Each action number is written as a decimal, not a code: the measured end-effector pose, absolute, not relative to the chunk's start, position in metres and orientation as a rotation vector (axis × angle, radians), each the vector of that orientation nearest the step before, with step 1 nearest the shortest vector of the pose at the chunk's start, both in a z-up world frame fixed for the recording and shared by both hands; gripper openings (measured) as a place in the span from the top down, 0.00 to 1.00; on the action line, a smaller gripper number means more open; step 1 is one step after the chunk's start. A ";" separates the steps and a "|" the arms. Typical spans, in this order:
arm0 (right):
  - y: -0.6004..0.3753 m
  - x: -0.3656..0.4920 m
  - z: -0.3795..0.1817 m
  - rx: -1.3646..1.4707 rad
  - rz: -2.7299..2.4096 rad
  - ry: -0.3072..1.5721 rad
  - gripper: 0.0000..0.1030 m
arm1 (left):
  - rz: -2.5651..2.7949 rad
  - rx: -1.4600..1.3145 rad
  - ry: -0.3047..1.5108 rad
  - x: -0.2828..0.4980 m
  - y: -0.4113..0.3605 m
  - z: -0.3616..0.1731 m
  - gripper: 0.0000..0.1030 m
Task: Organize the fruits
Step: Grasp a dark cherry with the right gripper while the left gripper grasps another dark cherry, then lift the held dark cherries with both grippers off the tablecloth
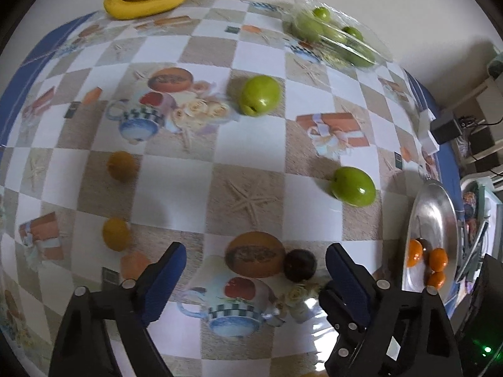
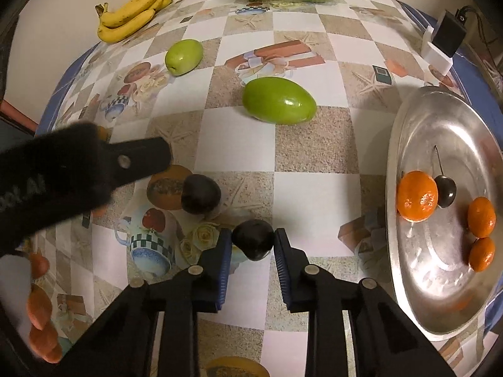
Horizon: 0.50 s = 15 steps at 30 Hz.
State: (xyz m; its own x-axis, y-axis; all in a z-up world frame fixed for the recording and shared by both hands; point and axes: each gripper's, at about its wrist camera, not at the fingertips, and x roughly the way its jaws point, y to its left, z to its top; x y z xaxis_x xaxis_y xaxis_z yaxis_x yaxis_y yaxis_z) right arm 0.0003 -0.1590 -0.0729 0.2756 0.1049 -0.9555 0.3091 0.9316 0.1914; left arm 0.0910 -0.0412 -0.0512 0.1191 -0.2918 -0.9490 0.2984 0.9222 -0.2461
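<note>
The right tool (image 2: pixel 253 246) is clamped on a dark plum (image 2: pixel 253 239), both blue pads pressed to its sides while the fruit sits on the worktop (image 2: pixel 314 188). The steel tray (image 2: pixel 408 132) lies just to the plum's right, already holding three oranges (image 2: pixel 417 196) and one dark stemmed fruit (image 2: pixel 446 192); the likely next move is a lift and a short carry to the right over the tray's near rim.

The left tool (image 1: pixel 254 262) hangs with its jaws apart and nothing held. A second plum (image 1: pixel 300 265) rests on the worktop between its fingers, nearer the right-hand one, so this tool seems placed to take it. That plum sits further from the tray than the first.

Two green mangoes (image 2: pixel 279 100) lie beyond the plums, with bananas (image 2: pixel 132 12) at the worktop's far edge.
</note>
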 end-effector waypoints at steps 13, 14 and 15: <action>-0.187 -0.016 -0.047 0.436 -0.168 1.211 0.73 | -0.481 -0.019 1.457 0.080 -0.067 -0.070 0.43; -0.188 -0.018 -0.046 0.442 -0.171 1.208 0.73 | -0.479 -0.014 1.459 0.079 -0.068 -0.071 0.50; -0.191 -0.019 -0.046 0.447 -0.171 1.207 0.73 | -0.475 -0.013 1.461 0.079 -0.069 -0.072 0.56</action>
